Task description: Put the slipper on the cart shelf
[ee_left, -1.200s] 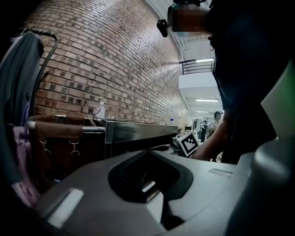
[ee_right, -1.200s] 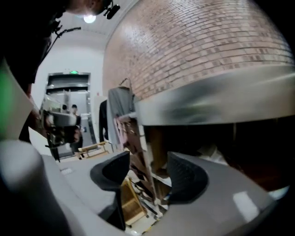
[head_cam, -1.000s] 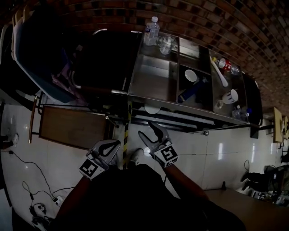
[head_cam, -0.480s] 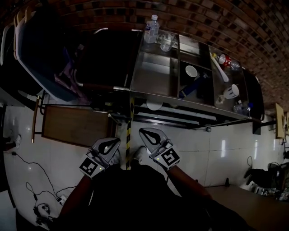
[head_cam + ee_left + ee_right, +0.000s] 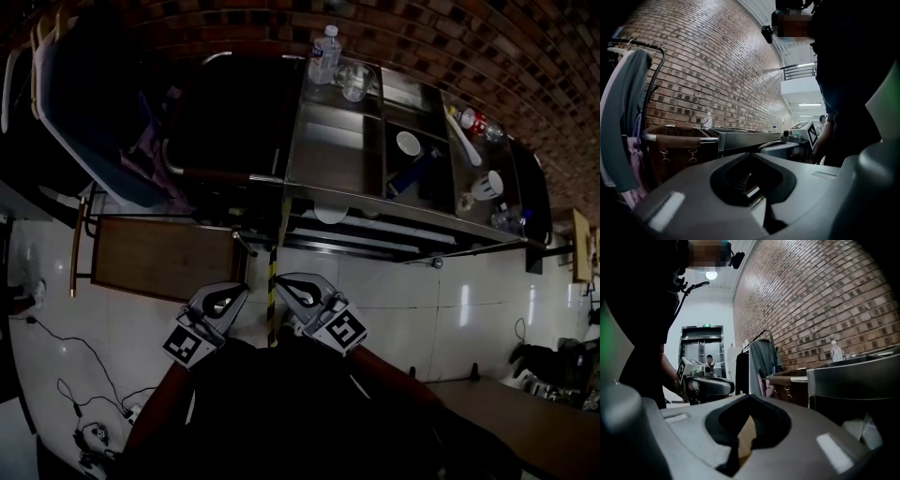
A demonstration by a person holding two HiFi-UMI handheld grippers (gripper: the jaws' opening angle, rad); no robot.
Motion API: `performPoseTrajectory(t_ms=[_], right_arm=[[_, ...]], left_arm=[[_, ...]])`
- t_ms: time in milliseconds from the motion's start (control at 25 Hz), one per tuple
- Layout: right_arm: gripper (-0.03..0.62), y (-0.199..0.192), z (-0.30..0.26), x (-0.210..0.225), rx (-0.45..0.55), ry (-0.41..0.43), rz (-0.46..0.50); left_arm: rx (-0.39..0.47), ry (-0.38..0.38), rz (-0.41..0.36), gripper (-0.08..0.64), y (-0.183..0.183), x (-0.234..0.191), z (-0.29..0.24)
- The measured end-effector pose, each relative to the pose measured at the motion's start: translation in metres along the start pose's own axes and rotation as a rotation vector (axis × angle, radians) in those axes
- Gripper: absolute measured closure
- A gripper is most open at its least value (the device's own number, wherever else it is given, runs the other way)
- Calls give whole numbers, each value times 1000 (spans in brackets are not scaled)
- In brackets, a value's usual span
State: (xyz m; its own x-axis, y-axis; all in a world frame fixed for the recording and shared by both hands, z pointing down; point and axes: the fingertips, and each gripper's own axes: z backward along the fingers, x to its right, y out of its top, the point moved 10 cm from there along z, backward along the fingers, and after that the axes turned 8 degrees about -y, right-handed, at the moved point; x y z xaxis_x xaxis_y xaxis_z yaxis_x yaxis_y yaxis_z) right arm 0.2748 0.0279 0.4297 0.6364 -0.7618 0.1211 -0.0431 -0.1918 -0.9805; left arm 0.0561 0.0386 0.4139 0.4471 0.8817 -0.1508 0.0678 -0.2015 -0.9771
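- Left gripper (image 5: pixel 242 292): held low in front of the person's dark torso and pointing toward the cart. Its jaws are clenched tip to tip with nothing in them.
- Right gripper (image 5: pixel 279 280): just beside the left one, facing the same way. Its jaws have just been closing and now press together, empty. Only a brown surface beyond shows through the gap behind the tips.
- White slipper (image 5: pixel 330 214): lies on the lower shelf (image 5: pixel 375 236) of the stainless-steel cart (image 5: pixel 333 155), tucked under the front edge of the top. Only a pale rounded end shows. It is clear of both grippers.
- Cart top, split into compartments:
  - A clear plastic water bottle (image 5: pixel 325 54) stands at the far edge, with a clear drinking glass (image 5: pixel 353 82) beside it.
  - A round white bowl (image 5: pixel 409 142) sits in the dark middle well.
  - A white mug (image 5: pixel 487 185) stands further right.
- Left of the cart: a dark bag with a brown padded rim (image 5: pixel 675 139) hangs on a frame. A grey garment (image 5: pixel 621 122) hangs on a rack beside it.
- Floor: glossy white tiles (image 5: pixel 450 309).
  - A strip of yellow-and-black tape (image 5: pixel 283 225) runs from the cart toward the grippers.
  - A flat brown wooden board (image 5: pixel 159 258) lies to the left.
- Behind everything: a red brick wall (image 5: pixel 717 70).
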Motion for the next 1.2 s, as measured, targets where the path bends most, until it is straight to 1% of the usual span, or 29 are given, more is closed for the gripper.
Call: performPoseTrajectory(t_ms=[120, 200, 280, 440, 600, 720, 800, 960, 1200], right_arm=[[592, 2, -25, -22, 0, 7, 2], [592, 1, -46, -38, -13, 6, -16], [592, 0, -71, -57, -42, 15, -45], [591, 1, -125, -108, -57, 19, -47], [591, 9, -168, -163, -25, -30, -51], [591, 14, -193, -193, -11, -74, -52], [591, 17, -204, -212, -10, -83, -48], [591, 26, -213, -234, -16, -77, -36], [591, 36, -202, -238, 1, -117, -16]], left_arm=[[14, -15, -2, 558, -4, -17, 25], [24, -32, 1, 558, -7, -30, 47], [27, -52, 9, 558, -10, -45, 73], [29, -84, 6, 558, -16, -76, 136], [42, -113, 5, 558, -16, -100, 197], [50, -142, -1, 558, -20, -117, 230], [58, -149, 0, 558, -21, -124, 249], [73, -155, -6, 558, -17, -128, 267], [92, -159, 1, 558, -11, -117, 263]])
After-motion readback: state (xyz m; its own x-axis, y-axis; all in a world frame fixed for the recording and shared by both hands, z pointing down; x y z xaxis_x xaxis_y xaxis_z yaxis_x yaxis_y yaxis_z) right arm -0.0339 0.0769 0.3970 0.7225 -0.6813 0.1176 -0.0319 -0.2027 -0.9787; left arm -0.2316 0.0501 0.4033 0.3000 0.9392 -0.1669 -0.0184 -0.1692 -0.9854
